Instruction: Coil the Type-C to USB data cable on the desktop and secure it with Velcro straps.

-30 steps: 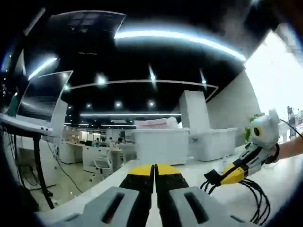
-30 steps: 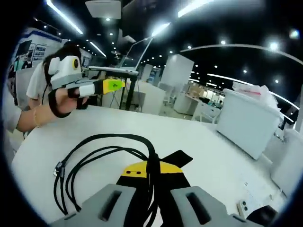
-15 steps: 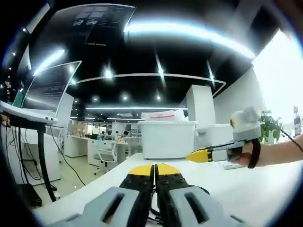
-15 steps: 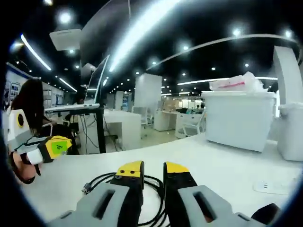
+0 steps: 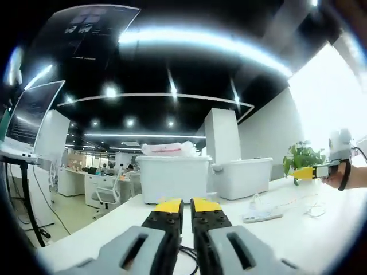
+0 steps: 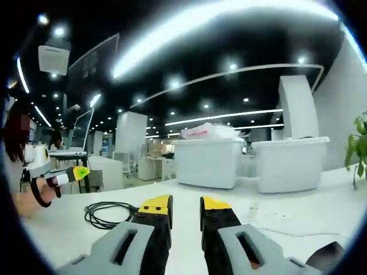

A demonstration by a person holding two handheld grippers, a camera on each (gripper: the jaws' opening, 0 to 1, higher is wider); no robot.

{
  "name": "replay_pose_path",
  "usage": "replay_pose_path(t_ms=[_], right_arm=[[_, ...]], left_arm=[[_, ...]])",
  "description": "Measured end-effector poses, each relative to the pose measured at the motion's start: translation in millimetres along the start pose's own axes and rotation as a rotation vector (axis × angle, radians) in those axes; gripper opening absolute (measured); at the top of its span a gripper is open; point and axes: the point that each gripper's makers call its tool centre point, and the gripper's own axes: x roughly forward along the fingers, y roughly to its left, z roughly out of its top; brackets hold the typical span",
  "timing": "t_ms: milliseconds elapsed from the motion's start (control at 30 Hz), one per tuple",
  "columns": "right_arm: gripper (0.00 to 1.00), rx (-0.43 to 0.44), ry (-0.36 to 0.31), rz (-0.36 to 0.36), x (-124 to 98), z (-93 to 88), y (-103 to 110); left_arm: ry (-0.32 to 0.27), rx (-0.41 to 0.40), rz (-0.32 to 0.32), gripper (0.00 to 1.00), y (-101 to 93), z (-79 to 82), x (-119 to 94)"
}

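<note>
You have two white lidded bins (image 5: pixel 175 177) standing side by side at the far edge of the white desk (image 5: pixel 321 229). A white power strip (image 5: pixel 261 216) lies on the desk near them, a potted plant (image 5: pixel 301 157) beyond it. A raised laptop (image 5: pixel 28 117) sits at your left.
</note>
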Motion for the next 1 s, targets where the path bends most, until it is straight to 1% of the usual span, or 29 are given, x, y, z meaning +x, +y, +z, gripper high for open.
replay_pose_path(t_ms=[33, 67, 100, 133, 167, 200, 267, 300, 367, 433, 467, 533, 633, 700, 767, 867, 933, 1000], right_arm=[[0.27, -0.003, 0.012, -0.028, -10, -3.5, -13], [0.28, -0.029, 0.029, -0.060, -22, -9.4, -28], [0.29, -0.043, 0.032, -0.076, -27, -12.4, -35], [0.30, -0.049, 0.037, -0.112, -37, -19.2, -48], [0.31, -0.046, 0.048, -0.130, -43, -25.5, -56], [0.34, -0.037, 0.061, -0.142, -48, -32.5, -62], [0.39, -0.025, 0.082, -0.161, -54, -45.5, -72], [0.41, -0.011, 0.091, -0.175, -57, -51.7, -75], [0.43, 0.019, 0.098, -0.184, -60, -59.6, -77], [0.45, 0.033, 0.095, -0.180, -61, -64.5, -74], [0.45, 0.034, 0.093, -0.181, -62, -65.1, -72], [0.45, 0.014, 0.075, -0.170, -64, -62.0, -67], [0.45, 0.008, 0.061, -0.160, -70, -59.0, -62], [0.45, 0.011, 0.058, -0.158, -74, -59.0, -60], [0.45, -0.005, 0.051, -0.162, -76, -57.6, -59], [0.45, -0.021, 0.040, -0.168, -76, -55.3, -60], [0.45, -0.038, 0.052, -0.180, -77, -58.0, -63], [0.45, -0.032, 0.059, -0.187, -77, -61.4, -66]], left_arm=[[-0.007, -0.006, -0.005, 0.12, -5.7, 2.1, 4], [-0.015, -0.011, -0.010, 0.13, -13.7, 2.4, 9], [-0.018, -0.013, -0.012, 0.16, -17.3, 1.2, 11], [-0.019, -0.018, -0.012, 0.18, -24.8, -3.3, 14], [-0.012, -0.017, -0.019, 0.21, -31.6, -9.4, 15], [0.004, -0.005, -0.031, 0.22, -38.8, -17.5, 16], [0.048, 0.060, -0.063, 0.22, -51.7, -34.8, 15], [0.065, 0.082, -0.064, 0.23, -54.9, -41.2, 14], [0.074, 0.084, -0.071, 0.24, -60.2, -47.5, 11], [0.079, 0.079, -0.076, 0.30, -62.4, -52.7, 8], [0.086, 0.074, -0.076, 0.32, -62.8, -56.7, 7], [0.125, 0.083, -0.082, 0.32, -64.2, -67.6, 4], [0.145, 0.105, -0.080, 0.32, -63.9, -75.7, 2], [0.150, 0.100, -0.076, 0.32, -62.5, -79.0, 2], [0.161, 0.119, -0.068, 0.32, -59.9, -82.7, 1], [0.165, 0.097, -0.057, 0.32, -54.7, -83.0, -1], [0.162, 0.092, -0.047, 0.32, -51.8, -82.2, -2], [0.165, 0.102, -0.039, 0.32, -49.3, -82.8, -2]])
